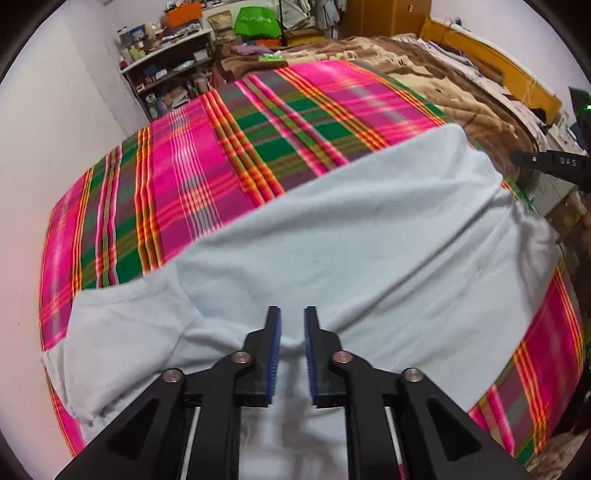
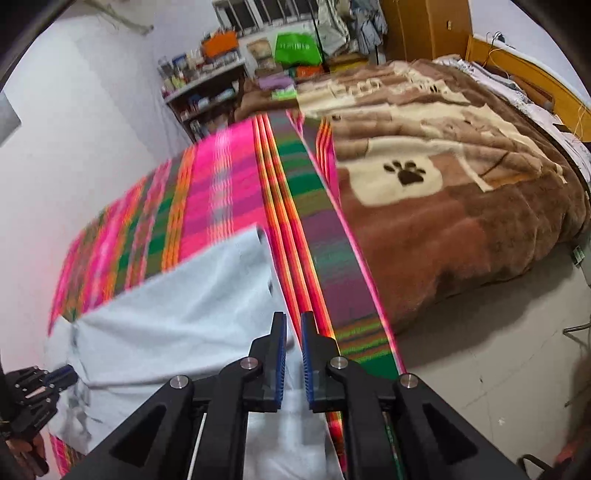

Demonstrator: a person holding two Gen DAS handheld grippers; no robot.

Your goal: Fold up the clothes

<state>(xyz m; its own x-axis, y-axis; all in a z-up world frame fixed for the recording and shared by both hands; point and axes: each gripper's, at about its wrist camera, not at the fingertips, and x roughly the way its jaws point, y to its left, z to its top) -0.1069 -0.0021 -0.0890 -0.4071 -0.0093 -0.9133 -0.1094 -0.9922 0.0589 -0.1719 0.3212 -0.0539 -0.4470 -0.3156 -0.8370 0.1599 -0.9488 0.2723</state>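
Observation:
A pale blue-white garment (image 1: 332, 251) lies spread on a pink, green and orange plaid cloth (image 1: 192, 162) that covers the bed. My left gripper (image 1: 292, 314) hovers over the garment's near edge with a narrow gap between its blue pads, and a small bump of fabric sits in that gap. My right gripper (image 2: 293, 319) is at the garment's (image 2: 177, 317) right edge, with a narrow gap and garment fabric under it. Whether either grips the fabric is unclear. The right gripper's black body shows at the far right of the left wrist view (image 1: 550, 164).
A brown and cream blanket (image 2: 443, 192) with a paw print covers the bed's far part. Cluttered shelves (image 1: 166, 66) and a green bag (image 1: 258, 22) stand along the back wall. Bare floor (image 2: 498, 350) lies to the right of the bed. A wooden headboard (image 1: 509, 62) runs at the far right.

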